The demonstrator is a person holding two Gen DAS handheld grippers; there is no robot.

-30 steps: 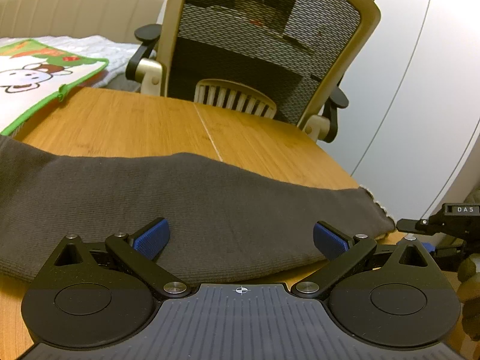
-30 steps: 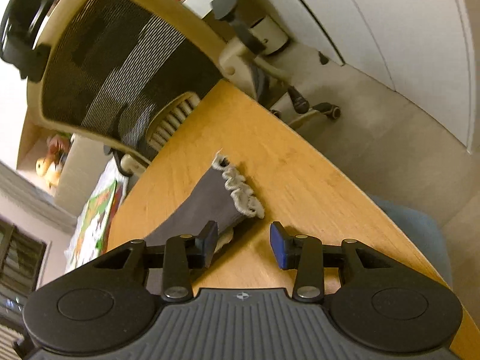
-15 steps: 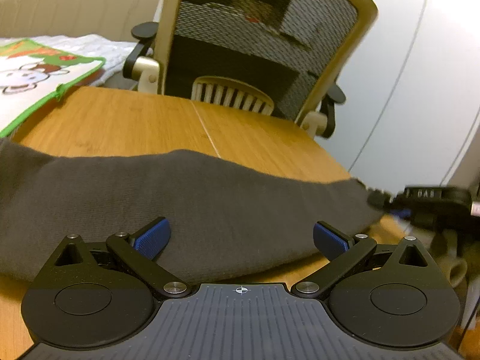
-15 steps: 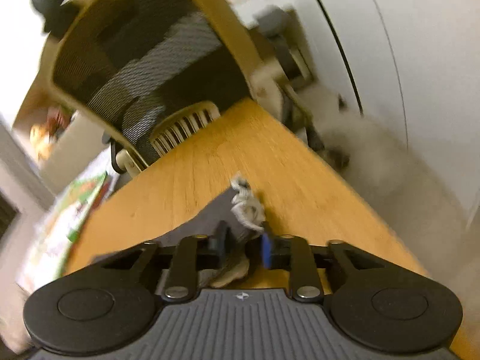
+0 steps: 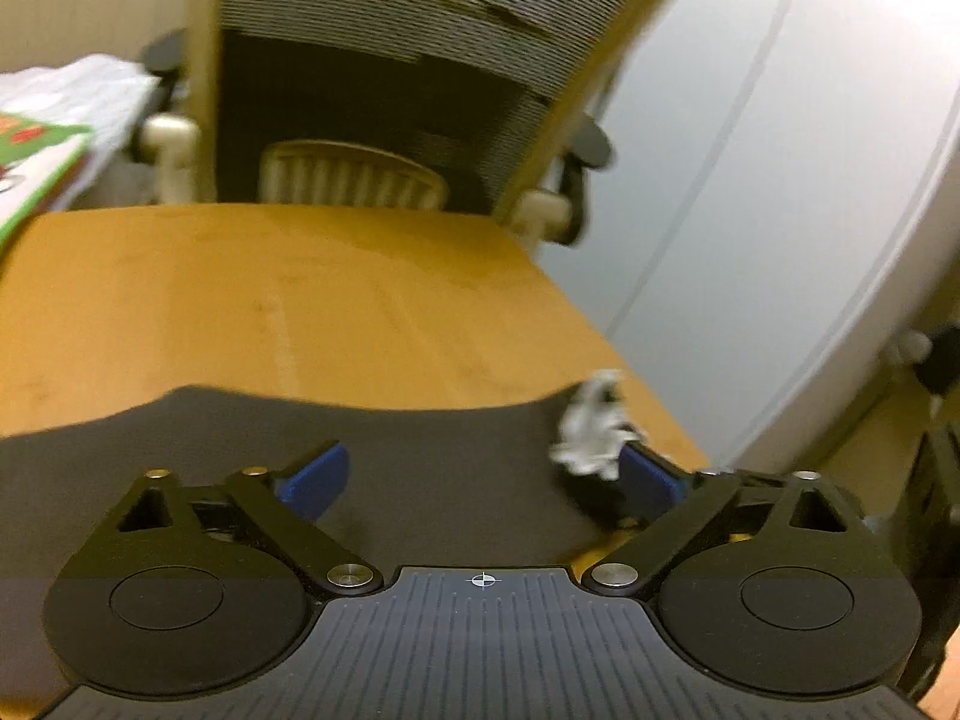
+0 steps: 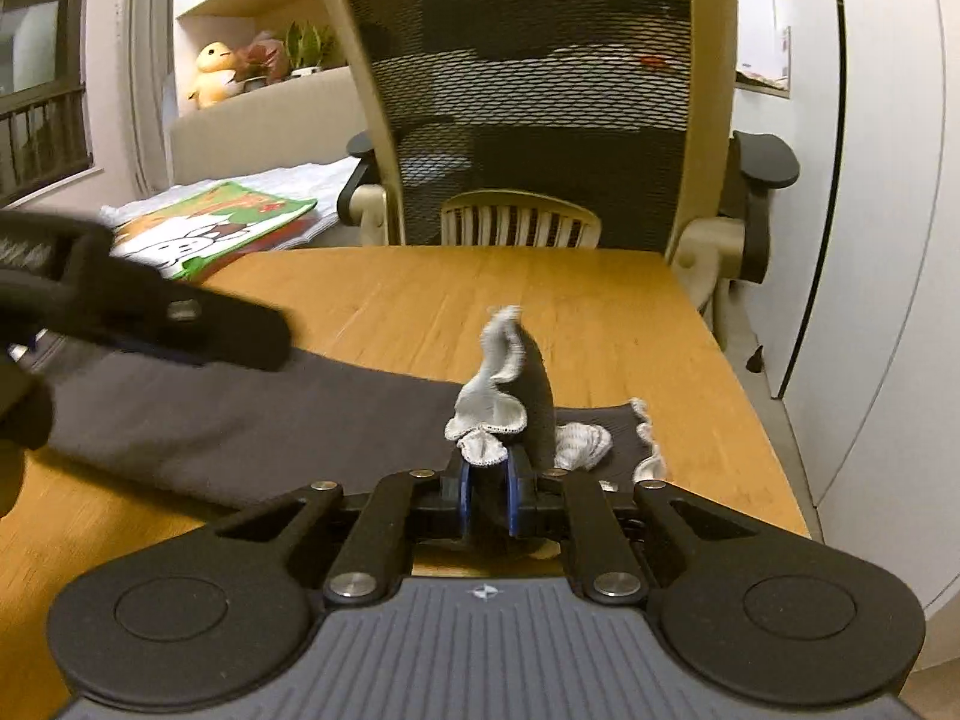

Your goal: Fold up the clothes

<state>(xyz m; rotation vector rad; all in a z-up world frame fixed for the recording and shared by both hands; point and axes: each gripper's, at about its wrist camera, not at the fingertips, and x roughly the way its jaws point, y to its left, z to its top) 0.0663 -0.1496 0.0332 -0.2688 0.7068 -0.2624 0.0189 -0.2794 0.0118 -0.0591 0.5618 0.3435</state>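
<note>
A dark grey garment with a white ruffled hem lies across the wooden table. My right gripper is shut on the garment's ruffled end and holds it raised a little off the table. My left gripper is open, low over the grey garment, with the white ruffle beside its right finger. The left gripper also shows blurred at the left of the right wrist view.
A mesh office chair stands against the table's far edge. A white and green printed cloth lies beyond the far left corner. The table's right edge drops off to the floor beside white cabinet doors.
My right gripper has closed on the ruffled end and lifted it, swinging round to face the chair. My left gripper has shifted right along the garment, still open.
</note>
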